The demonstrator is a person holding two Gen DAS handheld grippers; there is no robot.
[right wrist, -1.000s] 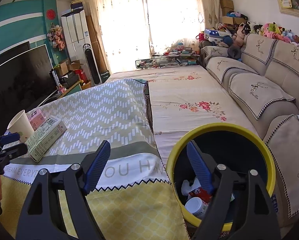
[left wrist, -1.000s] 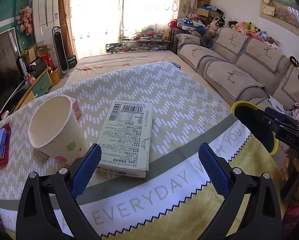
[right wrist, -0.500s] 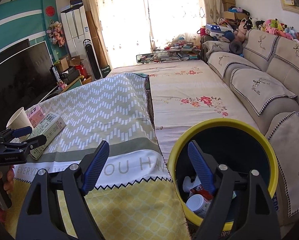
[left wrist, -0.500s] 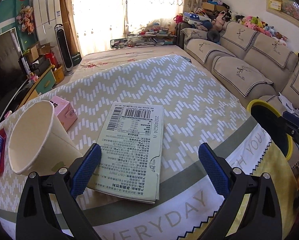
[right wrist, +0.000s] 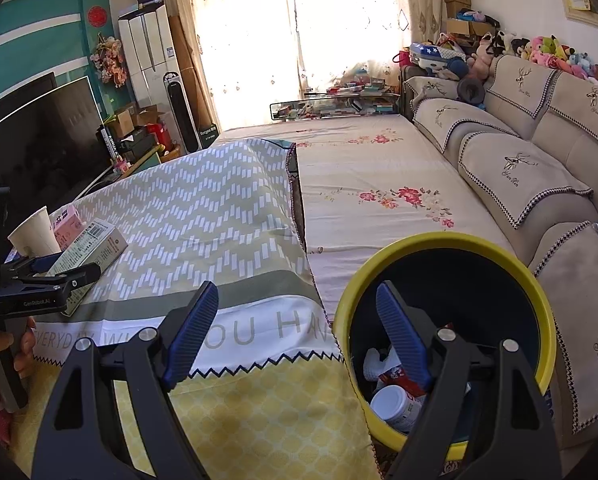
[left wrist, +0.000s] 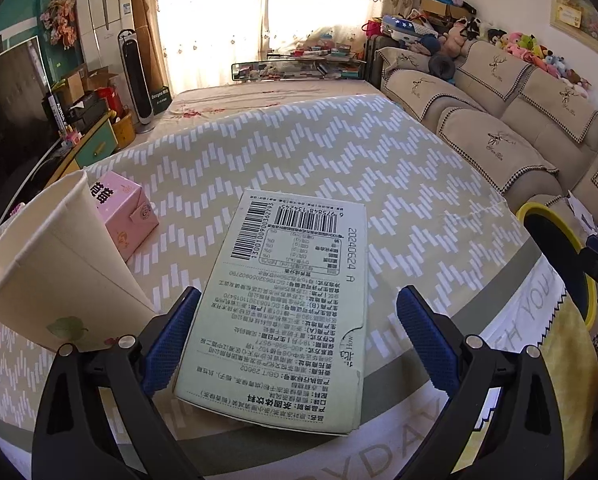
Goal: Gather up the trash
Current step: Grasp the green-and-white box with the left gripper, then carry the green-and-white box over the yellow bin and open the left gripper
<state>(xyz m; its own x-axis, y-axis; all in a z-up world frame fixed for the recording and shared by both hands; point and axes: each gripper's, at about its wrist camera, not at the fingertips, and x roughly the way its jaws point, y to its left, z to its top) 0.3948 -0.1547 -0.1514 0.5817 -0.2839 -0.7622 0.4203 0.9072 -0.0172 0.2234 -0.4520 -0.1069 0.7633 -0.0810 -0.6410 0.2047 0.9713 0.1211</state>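
Yellow-rimmed and dark inside, the bin [right wrist: 443, 320] stands at the edge of the table by the sofa, and we see some trash already in it: a white jar [right wrist: 395, 406], a red wrapper [right wrist: 399, 380] and something white and crumpled behind them. So we judge the job partly done.

Three pieces still wait on the patterned tablecloth [left wrist: 339, 168]: a flat green box [left wrist: 295, 300] lying label-up, a paper cup [left wrist: 55, 272] just to its left, and a small pink carton [left wrist: 127, 212] behind the cup.

Our left tongs [left wrist: 299, 332] are spread wide around the near end of the green box, one blue pad close to its left edge and the other well clear on the right; nothing is gripped yet. Our right tongs [right wrist: 295, 332] hang apart and hold nothing, with one finger over the bin's mouth.

The cup looks empty from what we can see of its rim.
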